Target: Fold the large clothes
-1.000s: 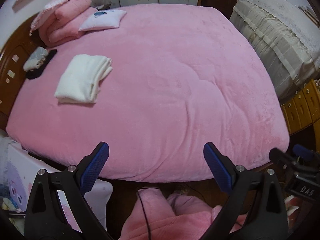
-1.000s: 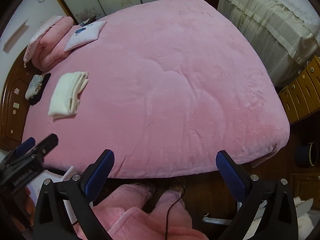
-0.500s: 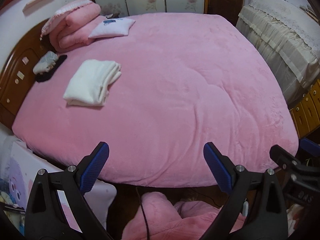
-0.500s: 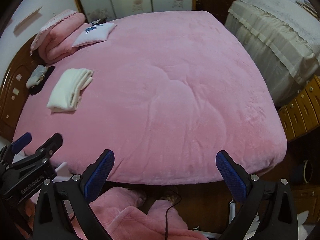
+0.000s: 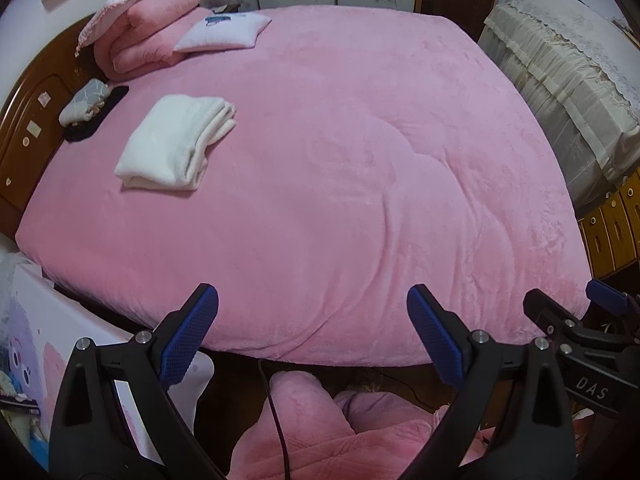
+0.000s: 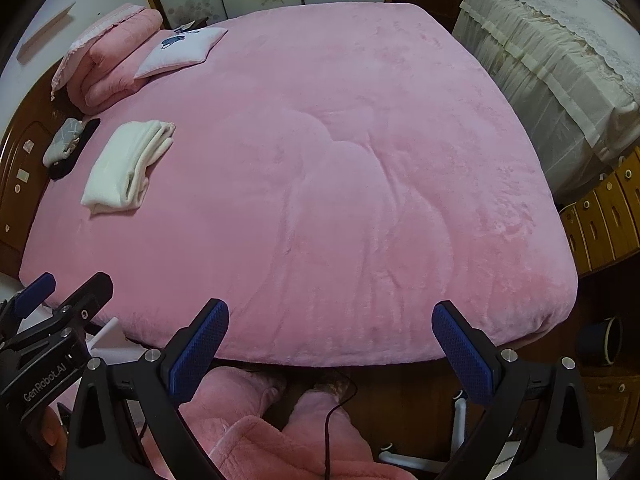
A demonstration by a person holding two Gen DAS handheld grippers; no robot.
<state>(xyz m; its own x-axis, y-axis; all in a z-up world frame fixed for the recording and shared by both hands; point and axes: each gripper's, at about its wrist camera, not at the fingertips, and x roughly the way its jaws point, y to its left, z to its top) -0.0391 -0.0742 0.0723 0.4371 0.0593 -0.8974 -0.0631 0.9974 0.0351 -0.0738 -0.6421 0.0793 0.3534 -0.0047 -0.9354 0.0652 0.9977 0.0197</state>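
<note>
Both grippers have risen slightly, showing more of the pink bed. Left gripper and right gripper hold jaws wide, empty. Folded white garment lies flat, long axis toward the headboard.

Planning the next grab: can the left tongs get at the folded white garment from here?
Probably yes. The left tongs are open and empty, and the folded white garment lies uncovered on the pink bed cover, though well ahead to the left.

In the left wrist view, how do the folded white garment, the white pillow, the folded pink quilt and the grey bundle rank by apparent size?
1. Folded pink quilt and folded white garment: alike, distance differs.
2. White pillow.
3. Grey bundle.
</note>
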